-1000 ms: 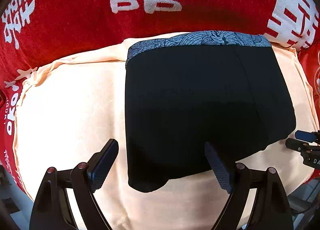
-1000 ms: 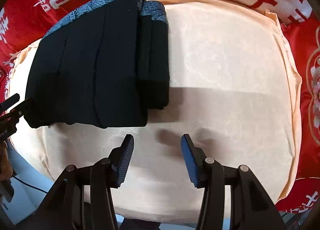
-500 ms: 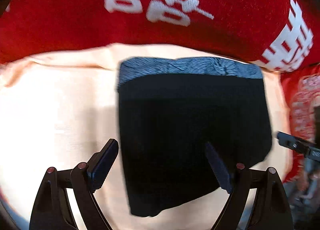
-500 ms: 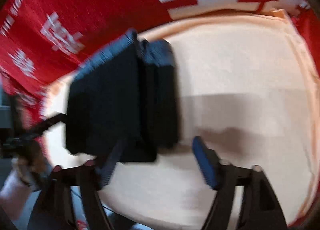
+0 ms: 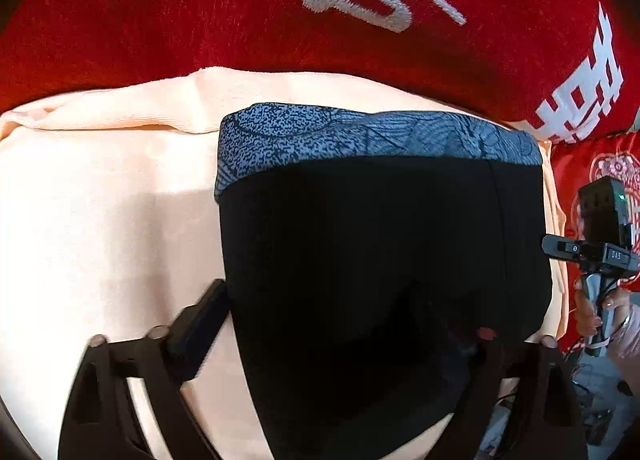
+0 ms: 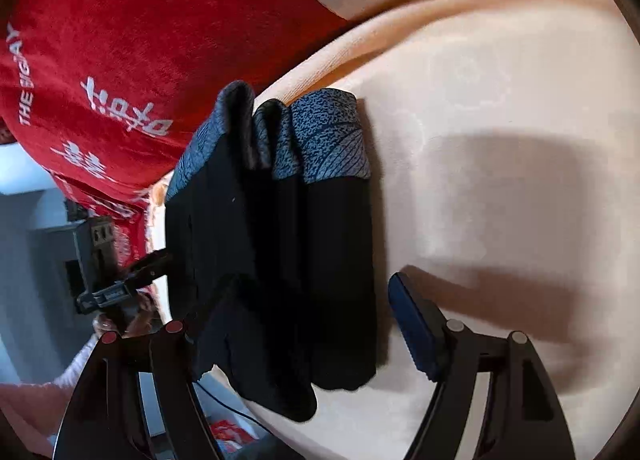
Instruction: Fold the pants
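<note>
The folded black pants (image 5: 376,260) with a blue-grey patterned waistband (image 5: 360,136) lie on a peach cloth (image 5: 100,220). My left gripper (image 5: 332,324) is open, its jaws straddling the pants' near left part; the right finger is lost against the black fabric. In the right wrist view the pants (image 6: 280,260) show as a stack of folds. My right gripper (image 6: 312,320) is open around the stack's near end, left finger (image 6: 216,312) over the fabric, right finger (image 6: 416,332) on the cloth beside it.
A red blanket (image 5: 280,20) with white characters lies behind the peach cloth. The other gripper and a hand (image 5: 600,260) show at the right edge of the left wrist view. The bed edge and floor clutter (image 6: 48,260) lie at left in the right wrist view.
Both grippers moved in toward the pants. The right gripper swung left, from facing bare cloth to straddling the folded stack. The left gripper came closer over the fabric.
</note>
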### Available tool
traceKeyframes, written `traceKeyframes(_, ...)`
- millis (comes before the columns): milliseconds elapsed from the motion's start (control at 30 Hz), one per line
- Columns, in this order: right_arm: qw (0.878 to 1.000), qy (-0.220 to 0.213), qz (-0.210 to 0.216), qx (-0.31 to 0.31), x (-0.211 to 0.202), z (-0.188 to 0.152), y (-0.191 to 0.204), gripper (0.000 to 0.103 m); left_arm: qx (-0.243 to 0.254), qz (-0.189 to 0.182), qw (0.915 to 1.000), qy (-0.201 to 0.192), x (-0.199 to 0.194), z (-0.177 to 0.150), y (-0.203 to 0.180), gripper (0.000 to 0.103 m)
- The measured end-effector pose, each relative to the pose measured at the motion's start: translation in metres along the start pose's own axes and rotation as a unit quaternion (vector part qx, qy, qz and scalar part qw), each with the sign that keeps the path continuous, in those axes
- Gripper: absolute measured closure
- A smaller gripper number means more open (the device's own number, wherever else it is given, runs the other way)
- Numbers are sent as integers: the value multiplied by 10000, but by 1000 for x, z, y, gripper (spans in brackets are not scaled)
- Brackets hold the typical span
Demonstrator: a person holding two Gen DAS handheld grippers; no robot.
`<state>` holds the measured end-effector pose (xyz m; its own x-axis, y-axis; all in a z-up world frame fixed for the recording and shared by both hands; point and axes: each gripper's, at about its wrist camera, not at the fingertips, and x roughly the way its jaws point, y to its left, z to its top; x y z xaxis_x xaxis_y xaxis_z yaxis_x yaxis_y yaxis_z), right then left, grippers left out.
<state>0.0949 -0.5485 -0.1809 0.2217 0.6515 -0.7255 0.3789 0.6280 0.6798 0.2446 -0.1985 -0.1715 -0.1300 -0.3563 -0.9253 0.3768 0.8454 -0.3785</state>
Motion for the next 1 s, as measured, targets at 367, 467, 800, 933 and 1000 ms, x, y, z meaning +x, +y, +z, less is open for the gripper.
traceKeyframes(367, 9979, 283, 543, -229, 16, 16, -5, 24, -146, -318, 9994, -33, 24, 11, -3, 1)
traceKeyframes(467, 9984, 291, 453, -152, 16, 15, -4, 27, -314, -307, 9990, -101, 24, 7, -3, 1)
traceKeyframes(800, 9992, 345, 197, 93, 20, 14, 6, 42, -206, -58, 9992, -328, 11, 4, -23, 23)
traceKeyframes(933, 9992, 184, 322, 167, 14, 9, 13, 59, -261, -79, 9986, -456, -3, 1, -27, 40)
traceKeyframes(1000, 9988, 96, 439, 215, 7, 5, 18, 62, -229, -159, 9987, -432, -8, 0, -33, 43)
